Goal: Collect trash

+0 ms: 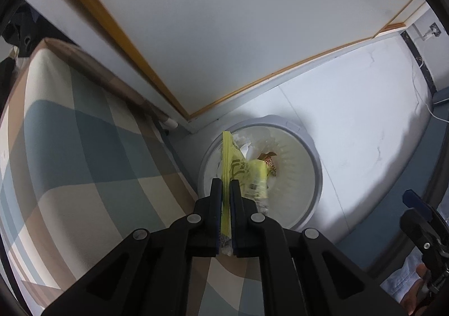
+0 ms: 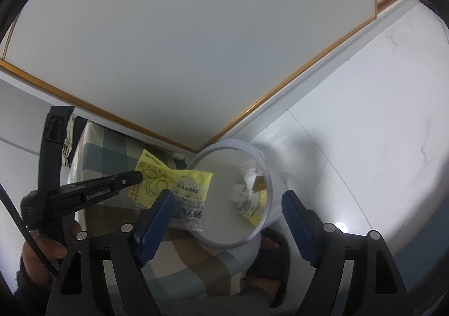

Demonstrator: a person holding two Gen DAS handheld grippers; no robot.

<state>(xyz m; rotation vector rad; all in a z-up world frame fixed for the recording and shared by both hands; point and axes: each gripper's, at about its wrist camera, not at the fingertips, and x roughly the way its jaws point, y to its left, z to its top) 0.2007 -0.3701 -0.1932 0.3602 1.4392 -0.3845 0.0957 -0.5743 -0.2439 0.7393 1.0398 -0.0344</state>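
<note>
My left gripper (image 1: 226,182) is shut on a yellow printed snack wrapper (image 1: 252,173) and points down over the near rim of a round grey trash bin (image 1: 317,173). In the right wrist view, that gripper (image 2: 134,177) pinches the wrapper (image 2: 157,178) at the bin's left edge, and the wrapper's clear end hangs over the rim (image 2: 270,192). Crumpled white paper (image 2: 247,184) and another yellow wrapper (image 2: 255,209) lie inside. My right gripper (image 2: 227,203) stands open in front of the bin, with nothing pressed between its blue pads (image 2: 157,212).
A table with a checked blue, beige and brown cloth (image 1: 84,147) stands against the bin's left side. White wall panels with wooden trim (image 1: 157,69) form the corner behind. A person's foot in a dark sandal (image 2: 269,248) is beside the bin. The floor (image 1: 350,119) is white tile.
</note>
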